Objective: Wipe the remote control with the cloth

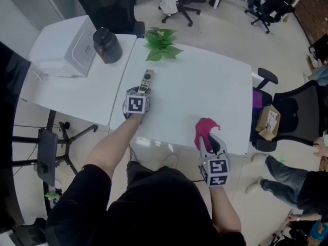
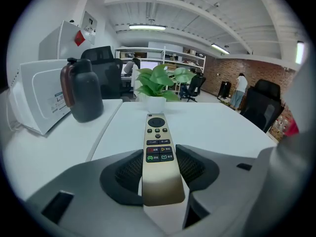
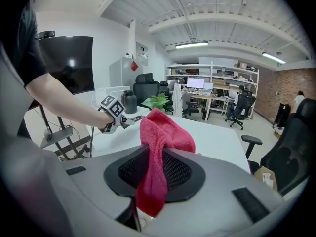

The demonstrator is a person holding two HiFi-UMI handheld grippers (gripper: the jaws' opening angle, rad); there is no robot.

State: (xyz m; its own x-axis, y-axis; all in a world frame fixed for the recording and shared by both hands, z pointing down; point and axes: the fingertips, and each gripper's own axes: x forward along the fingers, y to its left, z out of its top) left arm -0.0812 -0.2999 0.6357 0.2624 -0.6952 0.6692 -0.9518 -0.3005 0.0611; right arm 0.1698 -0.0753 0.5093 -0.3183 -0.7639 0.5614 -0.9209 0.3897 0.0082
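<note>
Visibly, white pot (image 2: 156, 103) holds green plant (image 2: 160, 80).

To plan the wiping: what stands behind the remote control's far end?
Behind the remote control, a green plant in a white pot stands on the table. Its leaves cover whatever is directly behind.

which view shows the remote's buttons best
The left gripper view: the remote sits large and central, with its buttons clear. The head view shows it small, buttons unreadable. The right gripper view shows only a distant sliver.
</note>
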